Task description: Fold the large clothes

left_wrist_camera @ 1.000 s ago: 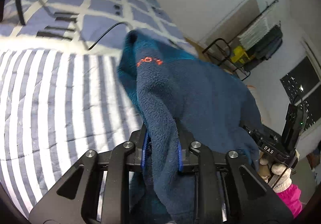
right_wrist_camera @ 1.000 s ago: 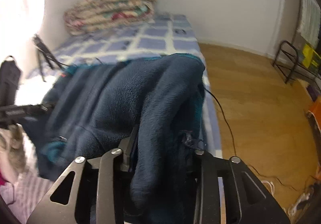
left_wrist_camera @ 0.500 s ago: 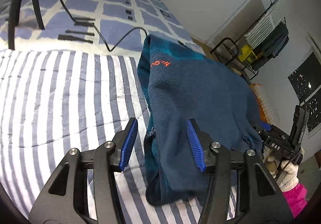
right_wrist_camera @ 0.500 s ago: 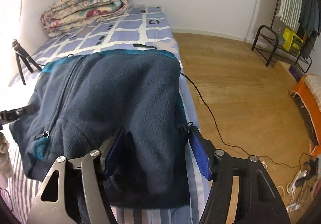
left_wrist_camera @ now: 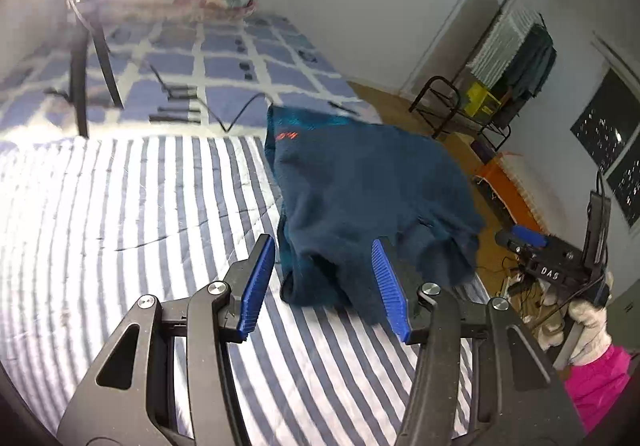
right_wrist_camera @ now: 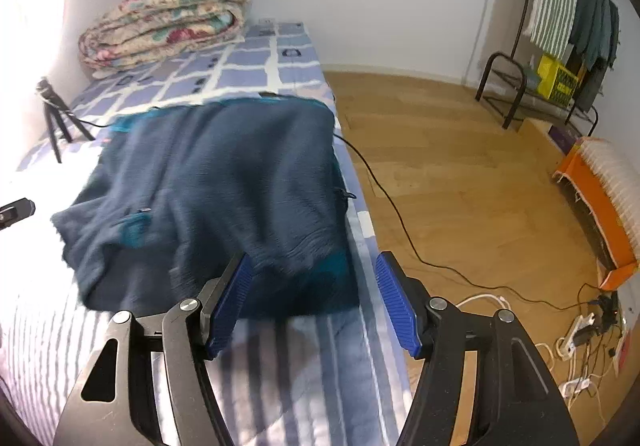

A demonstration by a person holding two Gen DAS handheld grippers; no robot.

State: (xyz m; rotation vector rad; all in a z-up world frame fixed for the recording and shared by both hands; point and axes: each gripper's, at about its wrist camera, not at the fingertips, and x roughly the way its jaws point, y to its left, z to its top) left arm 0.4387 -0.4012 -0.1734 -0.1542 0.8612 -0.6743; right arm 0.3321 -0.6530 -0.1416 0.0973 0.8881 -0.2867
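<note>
The bed point(right_wrist_camera: 280, 386), striped near the cameras and checked in the upper left of both views, carries the fleece point(right_wrist_camera: 224, 190), a dark blue folded bundle. In the right view it fills the middle of the frame, with its right edge running along the bed's right edge. In the left view it sits centre-right.

The left tool point(left_wrist_camera: 324, 286) is spread wide and holds nothing. Its right pad point(left_wrist_camera: 388, 290) lies in front of the fleece's near hem, and I cannot tell whether it touches. The right tool point(right_wrist_camera: 312, 302) is likewise spread and empty, just short of the near hem at lower centre.

Judging from this, a fold has just been laid and the step in hand is tidying or taking the next grip. To do it well, pinch through all layers at the near corners rather than the top layer alone, since thick fleece springs back. Lift both corners together and evenly. Keep the bundle from sliding toward the floor point(right_wrist_camera: 460, 166).

The zip pull point(right_wrist_camera: 350, 195) at the right edge may snag.
</note>
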